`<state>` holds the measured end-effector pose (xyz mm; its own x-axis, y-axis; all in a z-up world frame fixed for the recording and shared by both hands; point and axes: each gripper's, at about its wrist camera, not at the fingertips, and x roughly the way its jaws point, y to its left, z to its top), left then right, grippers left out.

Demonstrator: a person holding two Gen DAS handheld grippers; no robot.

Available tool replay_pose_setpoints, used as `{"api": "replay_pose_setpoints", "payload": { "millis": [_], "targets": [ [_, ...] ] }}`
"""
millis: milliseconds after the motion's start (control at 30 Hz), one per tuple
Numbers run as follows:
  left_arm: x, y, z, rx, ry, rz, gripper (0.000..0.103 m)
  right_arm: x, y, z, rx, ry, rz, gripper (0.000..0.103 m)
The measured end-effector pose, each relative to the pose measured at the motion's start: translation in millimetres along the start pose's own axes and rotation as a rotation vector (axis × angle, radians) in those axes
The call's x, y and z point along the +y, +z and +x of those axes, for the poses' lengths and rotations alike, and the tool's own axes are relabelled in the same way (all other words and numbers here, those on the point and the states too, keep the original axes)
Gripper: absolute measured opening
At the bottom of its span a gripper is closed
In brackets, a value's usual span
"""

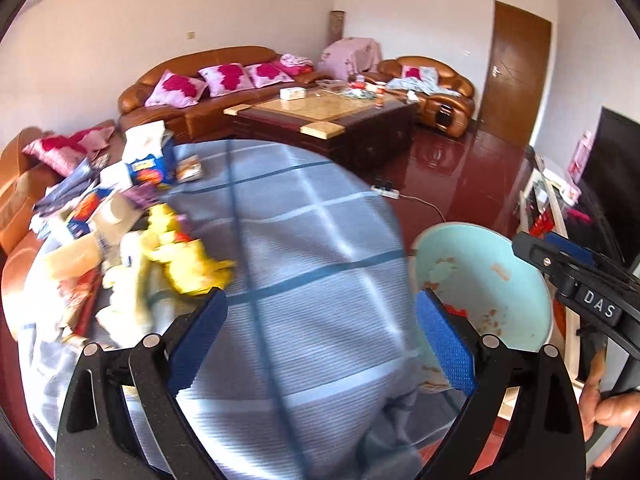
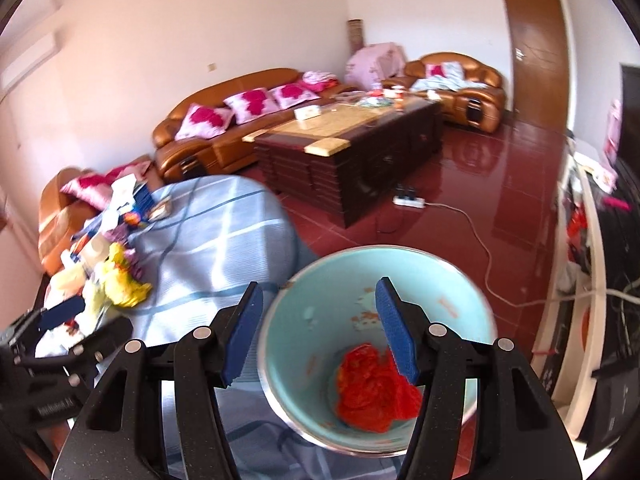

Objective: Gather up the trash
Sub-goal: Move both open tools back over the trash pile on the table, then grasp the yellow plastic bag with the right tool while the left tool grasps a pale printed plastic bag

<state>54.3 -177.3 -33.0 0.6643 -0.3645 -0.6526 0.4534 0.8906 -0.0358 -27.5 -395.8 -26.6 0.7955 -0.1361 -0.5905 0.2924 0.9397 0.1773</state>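
Nearby, littered cloth (image 1: pixel 304 248), bin (image 2: pixel 460 280), sofa (image 1: pixel 208 92)

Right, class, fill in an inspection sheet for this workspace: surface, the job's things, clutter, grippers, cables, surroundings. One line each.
Surface: round table under a blue checked cloth, mostly bare on its near half.
Job's things: pale blue bin beside the table, a crumpled red wrapper in its bottom; trash pile of yellow wrappers, boxes and paper on the table's left side.
Clutter: the pile is the only heap on the cloth.
Grippers: left gripper open over the cloth, nothing between its pads; right gripper open above the bin, holding nothing.
Cables: white power strip on the red floor, its cord trailing right.
Surroundings: brown sofa, coffee table, wooden door.
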Motion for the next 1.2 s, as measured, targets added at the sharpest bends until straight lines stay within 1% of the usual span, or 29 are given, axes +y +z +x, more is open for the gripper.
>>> {"api": "replay_pose_setpoints", "payload": {
  "millis": [233,400,600,667,733,867,967,1067,1167,1200],
  "targets": [
    [76.4,-10.4,-11.5,-0.007,0.092,-0.105,0.092,55.8,-2.8,6.6,0.016,0.053,-0.107,0.058],
    [126.5,-20.5,-14.6,0.003,0.145,-0.177,0.092,90.8,-5.6,18.6,0.037,0.103,-0.147,0.058],
    [172.8,-27.1,-5.5,0.031,0.177,-0.266,0.092,138.4,-5.9,44.5,0.076,0.188,-0.179,0.058],
    [181.4,-25.6,0.7,0.038,0.172,-0.281,0.092,154.1,-3.2,53.2,0.084,0.218,-0.195,0.058],
    [186.6,-23.2,6.6,0.041,0.171,-0.286,0.092,175.0,2.0,65.8,0.096,0.248,-0.238,0.058],
    [194.1,-16.4,27.0,0.066,0.129,-0.319,0.092,206.0,10.8,89.3,0.135,0.312,-0.309,0.058],
    [197.1,-13.9,44.7,0.100,0.101,-0.336,0.088,222.7,18.9,109.7,0.182,0.367,-0.333,0.058],
    [194.7,-12.4,55.5,0.114,0.100,-0.321,0.086,231.4,22.5,125.9,0.210,0.378,-0.355,0.057],
    [194.8,-10.3,65.7,0.132,0.094,-0.312,0.081,233.3,22.0,141.9,0.257,0.397,-0.356,0.055],
    [195.7,-10.5,68.3,0.138,0.092,-0.313,0.077,233.4,22.0,146.7,0.276,0.408,-0.351,0.055]
  ]
}}
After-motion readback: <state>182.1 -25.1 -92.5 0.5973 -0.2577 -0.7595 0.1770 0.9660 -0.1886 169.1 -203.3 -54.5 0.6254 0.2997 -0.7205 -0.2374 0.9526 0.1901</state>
